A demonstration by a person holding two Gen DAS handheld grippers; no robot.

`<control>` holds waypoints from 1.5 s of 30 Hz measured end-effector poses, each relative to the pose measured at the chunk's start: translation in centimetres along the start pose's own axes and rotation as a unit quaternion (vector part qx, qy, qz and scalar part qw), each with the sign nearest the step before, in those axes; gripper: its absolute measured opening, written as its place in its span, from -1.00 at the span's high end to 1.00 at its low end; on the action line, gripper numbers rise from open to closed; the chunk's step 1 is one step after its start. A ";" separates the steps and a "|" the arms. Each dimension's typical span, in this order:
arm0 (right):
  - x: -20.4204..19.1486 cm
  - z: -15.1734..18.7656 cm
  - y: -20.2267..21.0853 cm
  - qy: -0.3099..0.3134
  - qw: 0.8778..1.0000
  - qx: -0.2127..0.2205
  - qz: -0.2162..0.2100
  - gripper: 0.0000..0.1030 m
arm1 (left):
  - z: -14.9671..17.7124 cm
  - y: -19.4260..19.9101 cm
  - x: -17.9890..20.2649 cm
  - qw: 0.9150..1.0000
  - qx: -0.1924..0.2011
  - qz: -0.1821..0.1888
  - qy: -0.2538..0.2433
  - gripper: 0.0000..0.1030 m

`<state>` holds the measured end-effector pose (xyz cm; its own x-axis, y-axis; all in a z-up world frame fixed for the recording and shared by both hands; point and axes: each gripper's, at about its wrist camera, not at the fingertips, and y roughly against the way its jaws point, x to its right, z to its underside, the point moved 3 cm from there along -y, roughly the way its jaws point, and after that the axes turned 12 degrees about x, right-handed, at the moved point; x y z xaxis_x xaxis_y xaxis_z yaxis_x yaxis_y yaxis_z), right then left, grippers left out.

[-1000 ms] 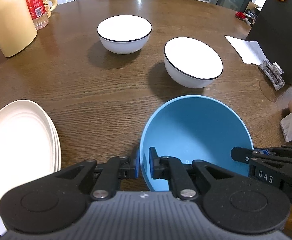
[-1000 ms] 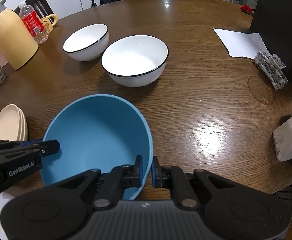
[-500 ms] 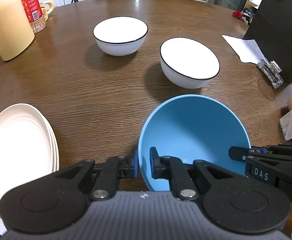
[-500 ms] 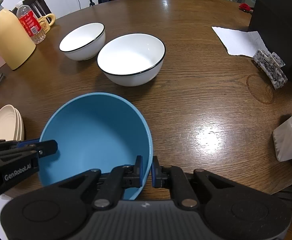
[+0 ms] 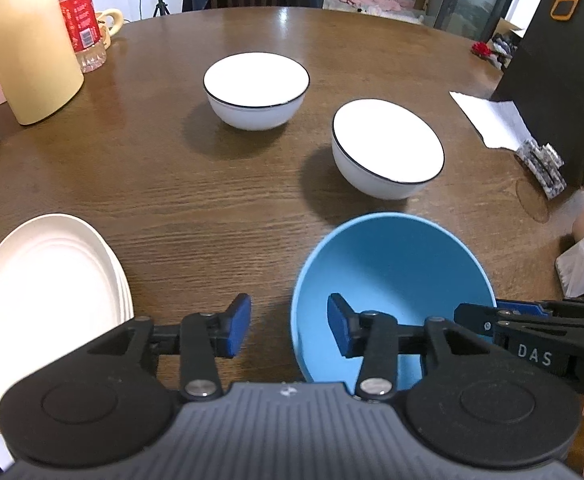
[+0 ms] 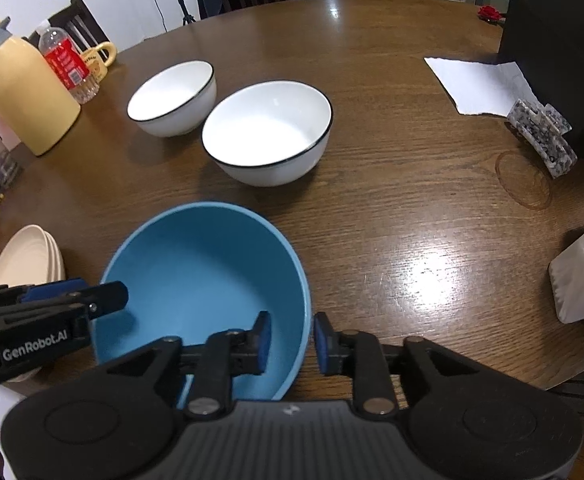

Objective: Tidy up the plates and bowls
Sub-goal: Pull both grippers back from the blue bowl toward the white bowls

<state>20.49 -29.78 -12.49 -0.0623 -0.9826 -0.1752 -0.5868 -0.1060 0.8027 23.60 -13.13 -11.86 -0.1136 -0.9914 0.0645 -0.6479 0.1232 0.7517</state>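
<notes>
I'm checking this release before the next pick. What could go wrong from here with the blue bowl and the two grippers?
1. Both grippers' jaws are opening, but the blue bowl's rim sits between each pair; the left gripper or right gripper could snag it when pulling away.
2. The bowl stands near the table's front edge, so a snag might drag it off.
3. The larger white bowl stands close behind; a push forward could knock them together.
</notes>
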 end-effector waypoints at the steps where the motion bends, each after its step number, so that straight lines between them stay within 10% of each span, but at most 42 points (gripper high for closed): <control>1: 0.0 -0.1 0.2 -0.002 1.000 0.002 -0.003 0.43 | -0.1 0.1 -0.1 1.000 0.002 -0.002 0.001 0.06; 30: 1.2 -1.6 4.4 0.015 0.998 0.055 -0.039 -1.00 | -1.2 5.6 -2.1 0.995 0.081 -0.033 0.046 -1.00; 45: 2.8 -3.8 6.1 0.036 0.995 0.078 -0.044 -1.00 | -3.2 8.1 -2.1 0.990 0.116 -0.068 0.042 -1.00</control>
<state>19.82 -33.80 -5.91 0.0491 -0.9795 -0.1954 -0.7059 -0.1725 0.6870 21.05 -10.17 -3.80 0.0431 -0.9984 0.0358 -0.8100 -0.0139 0.5863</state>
